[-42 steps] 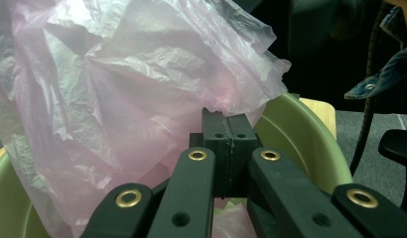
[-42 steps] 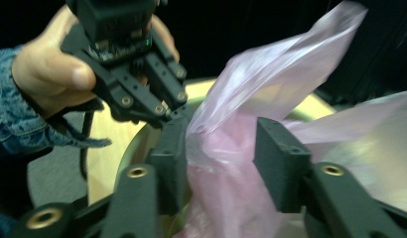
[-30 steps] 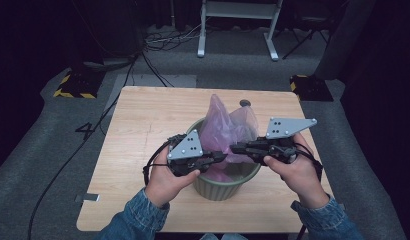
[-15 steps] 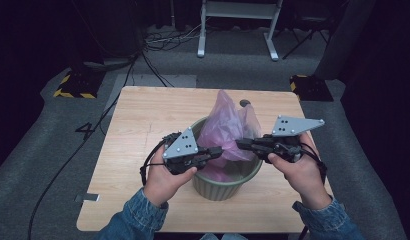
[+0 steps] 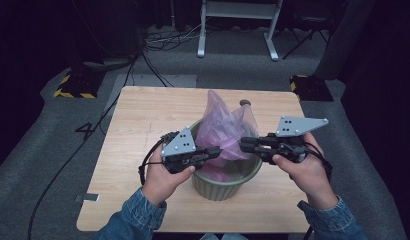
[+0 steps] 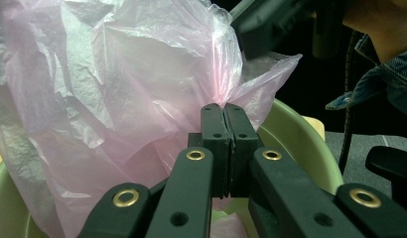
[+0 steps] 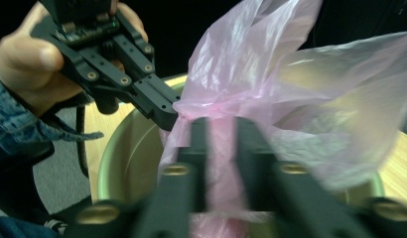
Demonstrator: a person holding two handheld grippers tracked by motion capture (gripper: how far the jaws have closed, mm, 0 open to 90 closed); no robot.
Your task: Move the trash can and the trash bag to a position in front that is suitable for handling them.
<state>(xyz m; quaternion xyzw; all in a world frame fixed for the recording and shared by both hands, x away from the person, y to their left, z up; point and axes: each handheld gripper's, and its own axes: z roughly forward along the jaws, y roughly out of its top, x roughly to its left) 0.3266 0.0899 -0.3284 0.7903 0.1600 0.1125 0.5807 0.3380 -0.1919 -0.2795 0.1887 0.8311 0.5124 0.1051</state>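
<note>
Pink bag [image 5: 224, 131]: thin plastic liner, standing crumpled in the green bin [image 5: 224, 184] near the table's [image 5: 143, 115] front edge. We judge the step to be spreading the bag's mouth over the bin's rim.

Left gripper [image 5: 216, 151], at the bin's left rim: clenched on a pinch of film. We should keep this hold firm and pull outward gently, lest the film tear.

Right gripper [image 5: 244, 144], at the bin's right rim: jaws parted around a fold, not yet grasping; close before pulling.

Change: both grippers have drawn slightly apart and lower toward the rim since the earlier frame.

Beyond the bin: a dark-capped object [image 5: 245, 103], unidentified.
</note>
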